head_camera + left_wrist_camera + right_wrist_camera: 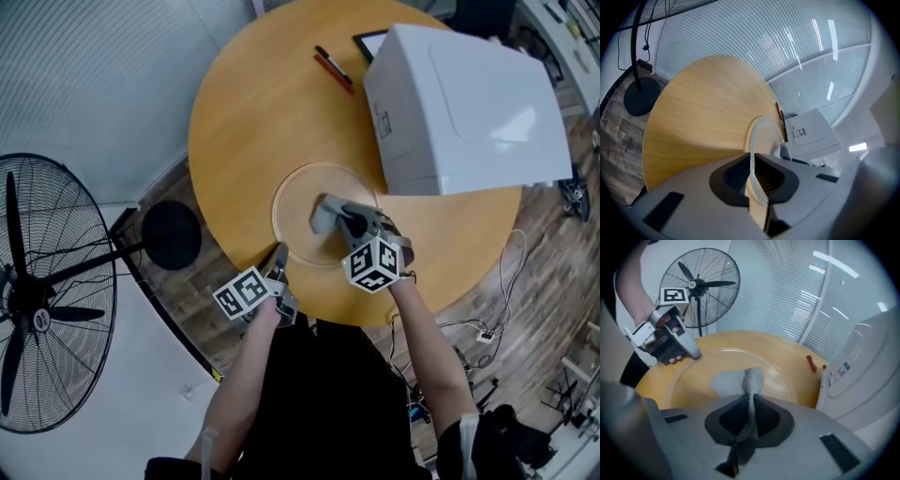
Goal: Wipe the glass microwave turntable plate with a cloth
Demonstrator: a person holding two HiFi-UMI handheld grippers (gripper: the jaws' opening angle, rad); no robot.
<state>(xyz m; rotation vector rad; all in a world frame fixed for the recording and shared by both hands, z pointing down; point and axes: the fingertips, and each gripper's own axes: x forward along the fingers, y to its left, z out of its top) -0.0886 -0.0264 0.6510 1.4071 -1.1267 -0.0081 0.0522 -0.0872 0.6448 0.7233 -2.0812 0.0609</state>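
At your far left a black pedestal fan (42,309) stands on the floor, its round base (172,234) just beside the round wooden counter (244,112). Your left hand-held gripper (277,255) is clamped on the near rim of the clear glass turntable plate (292,187), which lies flat on the counter's near half. Your right hand-held gripper (349,223) pinches a grey cloth (324,214) that rests on the plate. Red and black pens (333,66) lie farther back. The white microwave (464,112) sits just beside the plate's right edge, its label (382,120) too small to read
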